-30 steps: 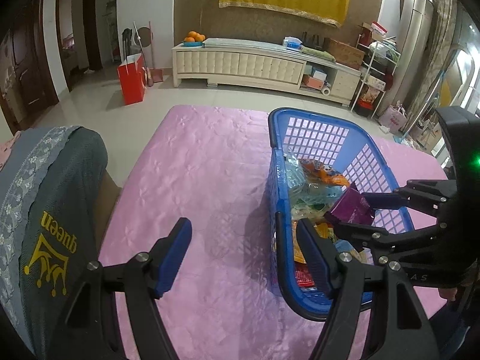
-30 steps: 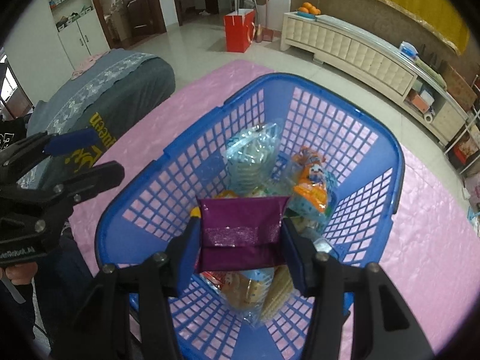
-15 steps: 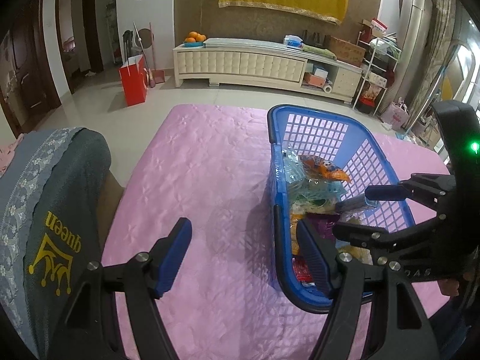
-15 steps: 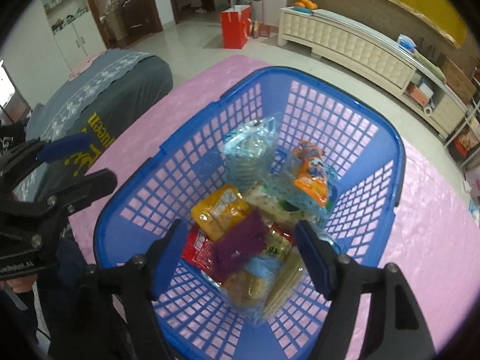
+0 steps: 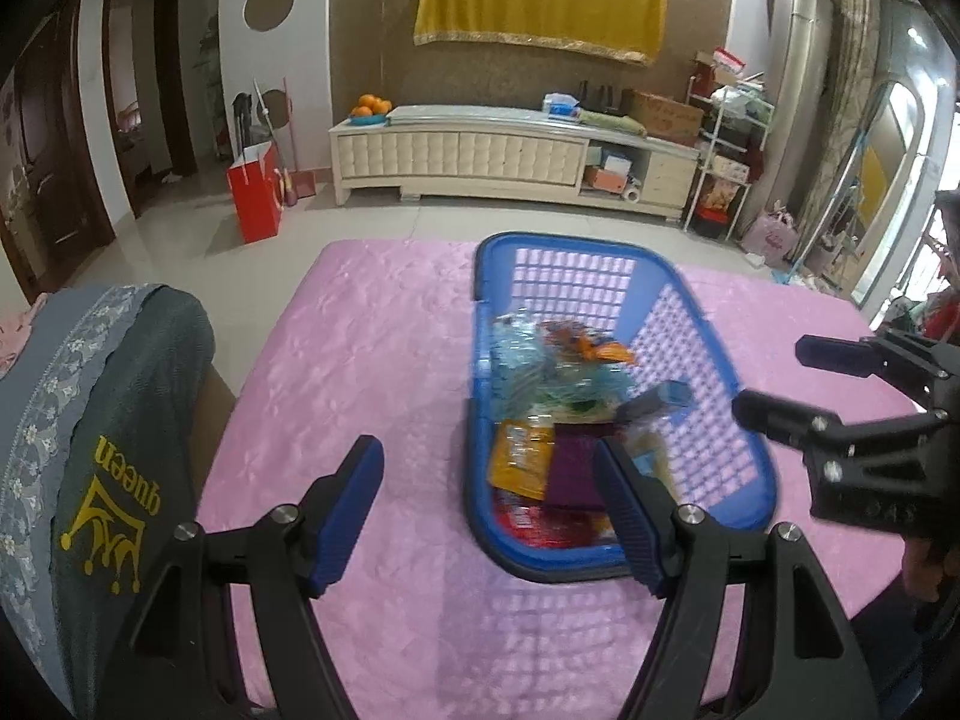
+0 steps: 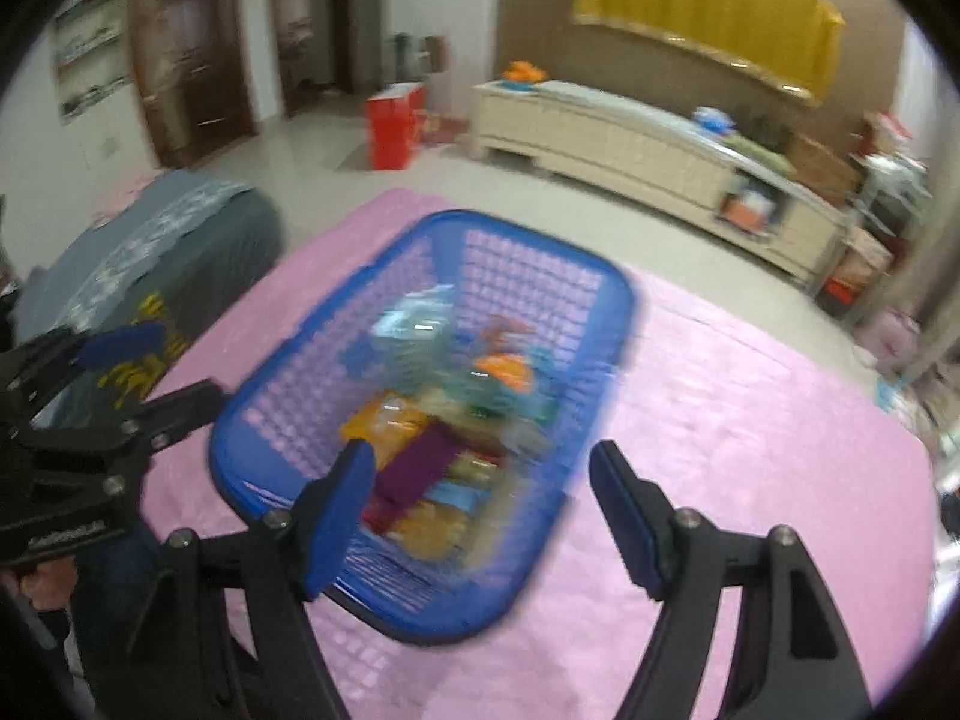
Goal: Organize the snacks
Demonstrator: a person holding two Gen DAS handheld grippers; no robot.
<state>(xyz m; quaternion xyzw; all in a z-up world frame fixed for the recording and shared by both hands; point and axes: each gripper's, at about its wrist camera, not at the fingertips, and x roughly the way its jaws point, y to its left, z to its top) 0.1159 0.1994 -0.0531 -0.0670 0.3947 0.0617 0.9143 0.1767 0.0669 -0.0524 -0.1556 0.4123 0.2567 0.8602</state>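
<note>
Left gripper (image 5: 489,498): fingers spread wide, holding nothing, low in the frame above the pink-covered desk (image 5: 372,348). Right gripper (image 6: 480,510): fingers spread wide, empty, over the near end of the blue basket (image 6: 288,354). The basket, at frame centre, contains the snacks: a purple packet (image 6: 417,468), a yellow packet (image 6: 384,420) and clear-wrapped items.

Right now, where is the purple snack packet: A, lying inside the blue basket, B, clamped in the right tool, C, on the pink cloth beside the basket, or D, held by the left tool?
A: the purple snack packet lies among the other snacks inside the blue basket, while the right tool and left tool are both open and hold nothing.
</note>
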